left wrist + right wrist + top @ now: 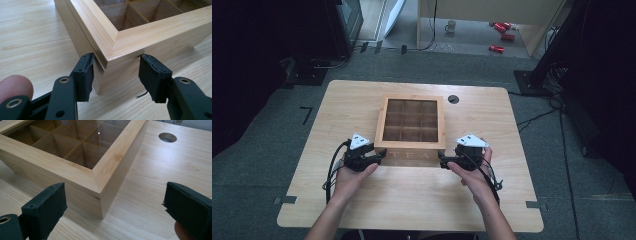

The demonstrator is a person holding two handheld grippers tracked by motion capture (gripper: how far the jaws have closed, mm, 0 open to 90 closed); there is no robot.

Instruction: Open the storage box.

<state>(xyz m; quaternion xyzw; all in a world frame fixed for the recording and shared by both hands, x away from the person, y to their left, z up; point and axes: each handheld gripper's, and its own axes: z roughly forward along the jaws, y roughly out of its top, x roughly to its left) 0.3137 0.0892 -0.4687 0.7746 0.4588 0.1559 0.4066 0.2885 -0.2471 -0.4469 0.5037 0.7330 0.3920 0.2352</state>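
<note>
The high view looks forward and down from above the near edge of the pale wooden table (412,200), taking in its whole top and grey floor beyond. The left gripper view sits low and close at the near left corner of the square wooden 9-compartment tea box (112,42); the right gripper view faces its near right corner (100,182). All 3 views share this box.

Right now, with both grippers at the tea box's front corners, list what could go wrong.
1. The left gripper pinches only the near corner of the tea box, pads on two angled faces; it may slip off.
2. The right gripper stands open, its jaws astride the other front corner without touching; a one-sided pull could swivel the box on the table.
3. The lid seam sits at pad height, so the lid might lift.
</note>
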